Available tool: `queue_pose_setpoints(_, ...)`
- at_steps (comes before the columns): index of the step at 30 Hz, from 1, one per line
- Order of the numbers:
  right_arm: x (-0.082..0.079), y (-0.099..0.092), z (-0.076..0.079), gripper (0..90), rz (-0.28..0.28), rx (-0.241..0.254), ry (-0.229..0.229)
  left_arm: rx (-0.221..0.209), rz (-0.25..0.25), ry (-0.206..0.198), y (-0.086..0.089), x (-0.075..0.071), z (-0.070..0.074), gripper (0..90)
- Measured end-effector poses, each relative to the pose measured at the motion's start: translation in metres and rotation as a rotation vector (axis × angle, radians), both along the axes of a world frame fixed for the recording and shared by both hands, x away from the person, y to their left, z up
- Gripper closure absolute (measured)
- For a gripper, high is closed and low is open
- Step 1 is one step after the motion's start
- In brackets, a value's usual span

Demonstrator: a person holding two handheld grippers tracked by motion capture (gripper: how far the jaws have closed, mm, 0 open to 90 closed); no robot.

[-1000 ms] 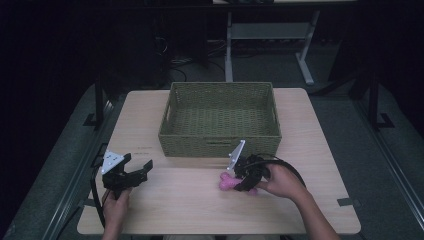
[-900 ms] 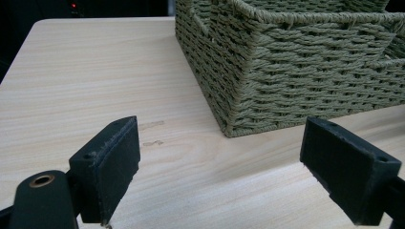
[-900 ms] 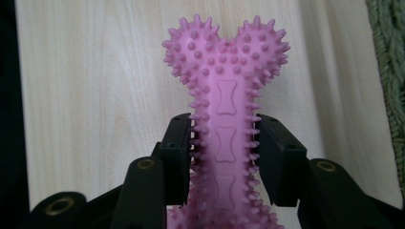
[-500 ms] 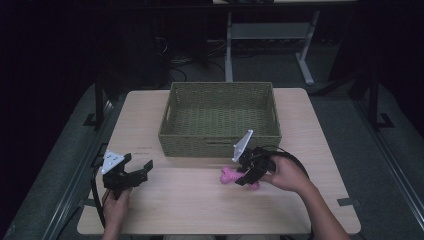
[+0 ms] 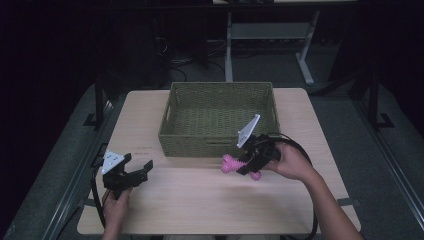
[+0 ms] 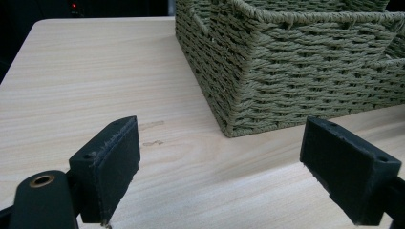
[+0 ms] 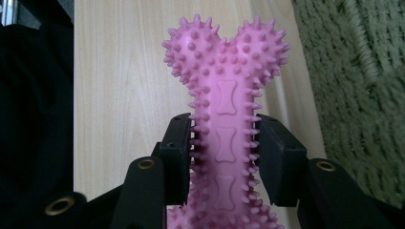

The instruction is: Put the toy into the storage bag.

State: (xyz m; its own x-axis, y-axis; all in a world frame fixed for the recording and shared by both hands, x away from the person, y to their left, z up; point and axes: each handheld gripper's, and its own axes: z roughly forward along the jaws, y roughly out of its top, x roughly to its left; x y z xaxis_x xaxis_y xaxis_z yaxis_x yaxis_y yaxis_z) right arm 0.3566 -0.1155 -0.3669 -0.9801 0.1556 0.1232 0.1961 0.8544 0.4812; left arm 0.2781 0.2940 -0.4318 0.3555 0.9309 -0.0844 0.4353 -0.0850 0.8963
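Since prev frame the right tool (image 5: 246,165) has lifted the pink spiky bone toy (image 5: 231,164) off the bench (image 5: 200,200), nearer the basket (image 5: 220,145), prob. for dropping in. Left tool (image 6: 219,176): spread, empty, parked. Right tool view: pads pinch toy's shaft mid-length.

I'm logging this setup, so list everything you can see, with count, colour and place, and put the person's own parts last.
Table: one, light wood, centre of the high view.
Basket: one, green woven, on the far half of the table.
Toy bone: one, pink, spiky, clamped in the right gripper just in front of the basket's near right corner.
Desk frame: one, pale grey, on the floor beyond the table.
Cables: several, dark, on the floor behind the basket.
Left gripper: one, black, jaws open, near left part of the table.
Right gripper: one, black, shut on the toy bone.
Hands: two, left, right.
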Motion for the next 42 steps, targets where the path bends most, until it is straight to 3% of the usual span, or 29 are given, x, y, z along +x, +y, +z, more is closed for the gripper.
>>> queue_pose_setpoints(19,0.022,0.0,0.026,58.1,0.01,0.002,-0.001,-0.003,0.003,-0.002,0.001,0.0,0.0,13.0)
queue_pose_setpoints(28,0.032,-0.001,0.038,58.2,0.008,0.034,0.009,-0.003,0.003,-0.002,0.001,0.0,0.0,13.0)
queue_pose_setpoints(42,0.048,0.0,0.055,58.1,-0.006,0.02,-0.008,-0.003,0.003,-0.002,0.001,0.0,0.0,13.0)
